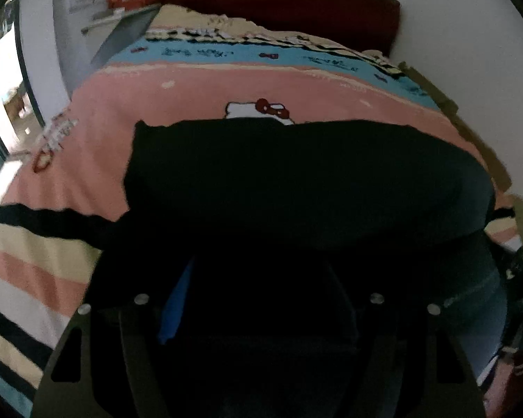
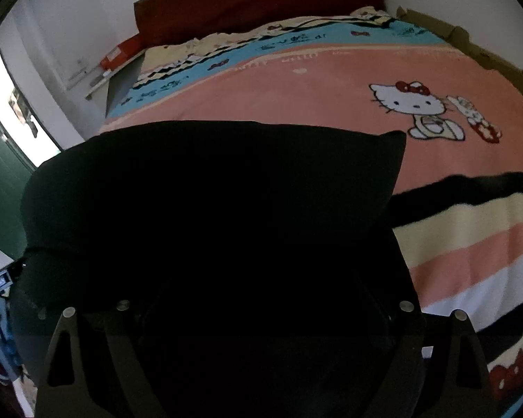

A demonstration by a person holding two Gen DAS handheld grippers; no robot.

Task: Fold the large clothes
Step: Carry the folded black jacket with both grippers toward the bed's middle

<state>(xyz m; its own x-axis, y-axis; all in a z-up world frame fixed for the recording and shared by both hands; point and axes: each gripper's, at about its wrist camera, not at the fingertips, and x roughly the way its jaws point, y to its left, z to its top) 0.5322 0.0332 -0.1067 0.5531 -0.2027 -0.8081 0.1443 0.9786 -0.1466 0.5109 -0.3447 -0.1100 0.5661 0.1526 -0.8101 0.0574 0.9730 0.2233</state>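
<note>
Black cloth draped over the left gripper, hiding its fingers; whether they clenched it could not be told. Likewise the right gripper sat buried under the same dark garment, which spread from 6 o'clock to mid-view. Beyond lay a pink cartoon-cat bedspread, striped toward 3 o'clock, with a dark red headboard at 12 o'clock against a white wall.

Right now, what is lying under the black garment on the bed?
Under the black garment lies the pink striped blanket with a cartoon cat print. In the left view the garment covers the lower part of the cat. Anything else beneath is hidden.
</note>
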